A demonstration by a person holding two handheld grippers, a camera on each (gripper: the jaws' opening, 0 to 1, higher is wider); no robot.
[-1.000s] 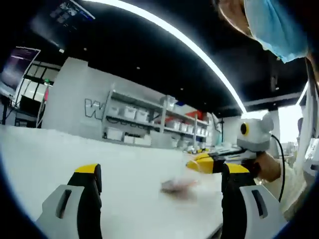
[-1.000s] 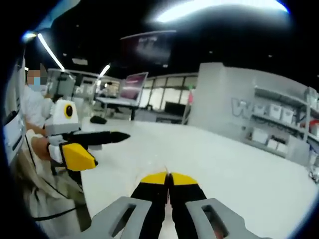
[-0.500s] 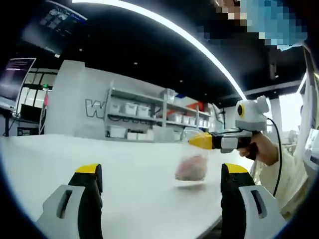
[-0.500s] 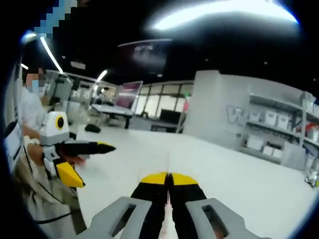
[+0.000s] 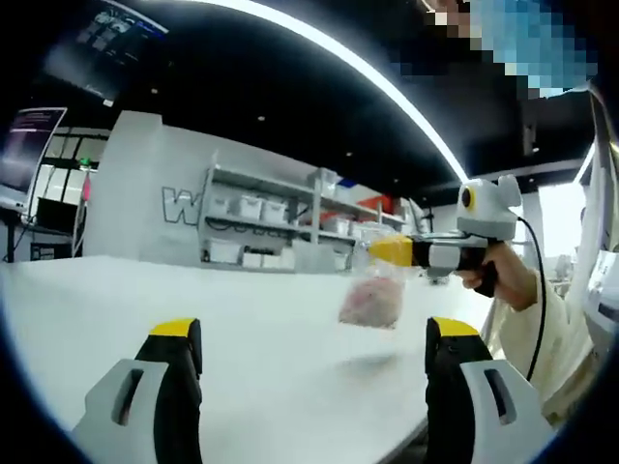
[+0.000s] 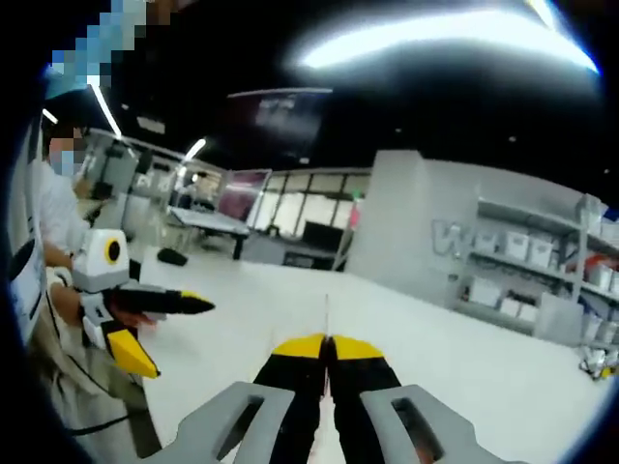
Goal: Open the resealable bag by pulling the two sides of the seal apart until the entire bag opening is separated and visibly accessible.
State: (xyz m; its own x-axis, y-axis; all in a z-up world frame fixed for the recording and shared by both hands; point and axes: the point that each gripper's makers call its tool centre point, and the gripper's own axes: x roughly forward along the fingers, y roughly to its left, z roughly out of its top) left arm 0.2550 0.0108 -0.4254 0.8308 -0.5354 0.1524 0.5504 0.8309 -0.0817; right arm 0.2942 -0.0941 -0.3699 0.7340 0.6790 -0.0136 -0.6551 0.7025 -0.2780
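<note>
Bag (image 5: 371, 302), probably still sealed, now hangs lifted off the table (image 5: 145, 300) from right gripper's (image 6: 328, 345) clamped tongs; left gripper (image 5: 314, 338) gapes apart, ready to grasp.

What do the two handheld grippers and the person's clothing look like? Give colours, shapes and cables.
Left gripper: grey jaws, black fingers, yellow tips. Right gripper: yellow tip, grey-white body, black handle, trailing black cable. The person wears a pale sleeve.

Bag (image 5: 370, 302) hangs from right hand-held gripper (image 5: 389, 250), above table (image 5: 242, 329).
</note>
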